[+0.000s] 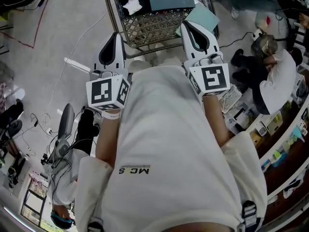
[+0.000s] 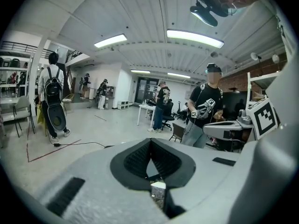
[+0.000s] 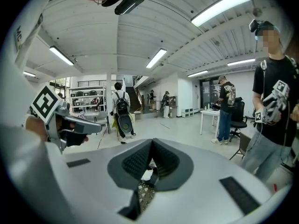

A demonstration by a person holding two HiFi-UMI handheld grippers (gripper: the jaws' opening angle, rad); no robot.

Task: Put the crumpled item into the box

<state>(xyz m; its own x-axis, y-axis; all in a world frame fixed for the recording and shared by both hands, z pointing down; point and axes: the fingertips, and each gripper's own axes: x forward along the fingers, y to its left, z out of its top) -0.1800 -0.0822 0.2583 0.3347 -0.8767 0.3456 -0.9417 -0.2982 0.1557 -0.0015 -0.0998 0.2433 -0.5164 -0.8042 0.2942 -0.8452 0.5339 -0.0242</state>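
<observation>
Head view: crumpled item [image 1: 132, 5] in wire cart [image 1: 155, 29] on grey floor [image 1: 53, 23]

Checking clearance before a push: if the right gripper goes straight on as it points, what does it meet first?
Probably nothing near: the right gripper faces open floor, with a person with a backpack far off. In the head view its tip hangs over the wire cart; its height above that is unclear.

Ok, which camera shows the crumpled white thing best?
The head view: the crumpled white item lies unobstructed on a dark patch of the wire-mesh cart, near the top edge. Both gripper views face out across the room and show none of it.
</observation>
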